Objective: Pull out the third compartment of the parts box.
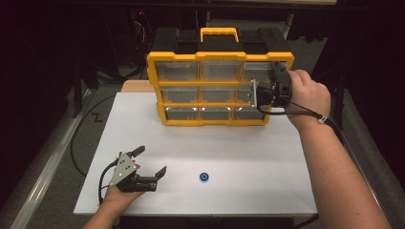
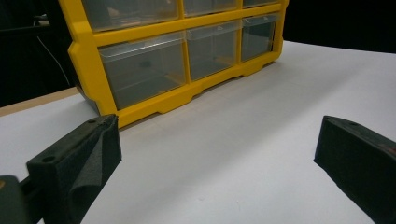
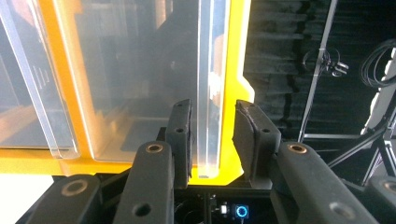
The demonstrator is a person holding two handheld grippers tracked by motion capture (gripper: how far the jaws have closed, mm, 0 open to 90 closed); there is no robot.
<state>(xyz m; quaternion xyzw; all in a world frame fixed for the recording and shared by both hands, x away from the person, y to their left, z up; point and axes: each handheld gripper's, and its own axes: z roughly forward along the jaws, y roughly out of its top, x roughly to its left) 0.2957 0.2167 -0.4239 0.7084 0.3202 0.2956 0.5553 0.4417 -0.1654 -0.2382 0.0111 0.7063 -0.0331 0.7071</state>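
Right gripper [image 3: 211, 128] at yellow drawer cabinet [image 1: 219, 88], jaws straddling clear drawer lip [image 3: 208, 93], gap remaining one side. Drawer not yet pulled. Left gripper [image 1: 151, 161] jaws wide, empty, above worktop [image 1: 248, 152]. Blue ring [image 1: 204, 177] lies loose near front edge.

A yellow drawer cabinet [image 1: 219, 88] stands on the white table [image 1: 239, 157]; a blue ring [image 1: 204, 177] lies near its front edge.

Disc [image 1: 204, 177] before drawer cabinet [image 1: 219, 89]
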